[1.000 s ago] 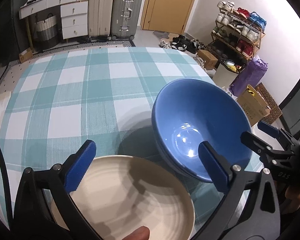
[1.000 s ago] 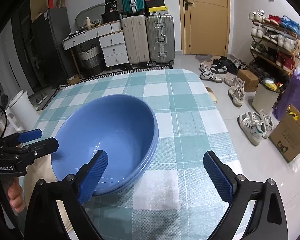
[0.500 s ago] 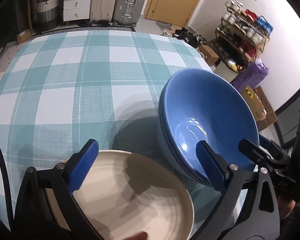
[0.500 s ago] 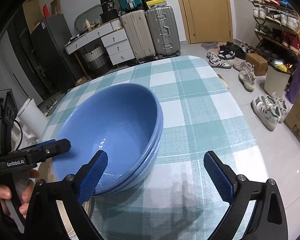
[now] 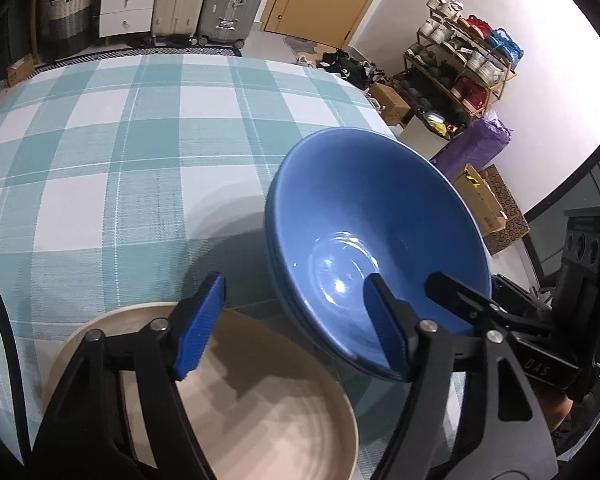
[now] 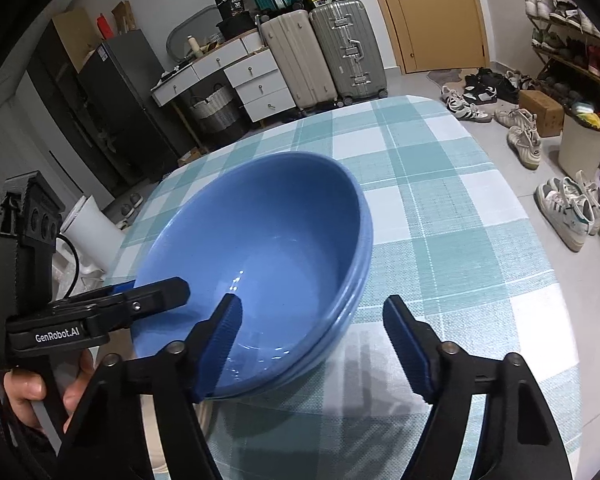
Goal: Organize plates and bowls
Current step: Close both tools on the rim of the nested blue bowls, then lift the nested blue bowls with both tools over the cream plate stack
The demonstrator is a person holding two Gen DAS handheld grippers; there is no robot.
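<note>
A stack of blue bowls point(image 5: 360, 220) point(image 6: 260, 240) sits on the teal checked tablecloth point(image 5: 120, 160), beside a cream plate point(image 5: 268, 400) that lies nearer to me. My left gripper point(image 5: 292, 328) is closing with one finger inside the top bowl and the other over the plate; the bowls' near wall is between the jaws, untouched. My right gripper point(image 6: 314, 346) is closing too. It straddles the opposite rim with a gap left at its outer pad. Each view shows the other gripper point(image 5: 476, 296) point(image 6: 140, 292) reaching over the bowl's edge.
The table's right edge point(image 6: 540, 240) drops to a floor with scattered shoes point(image 6: 572, 208). Suitcases point(image 6: 332, 52), a white drawer unit point(image 6: 256, 80) and a shoe rack point(image 5: 460, 68) stand beyond the table. A hand point(image 6: 24, 388) grips the left tool's handle.
Both pairs of jaws have narrowed markedly from wide open. The left gripper has sunk and tipped down toward the bowls, so the bowls fill more of its view.
</note>
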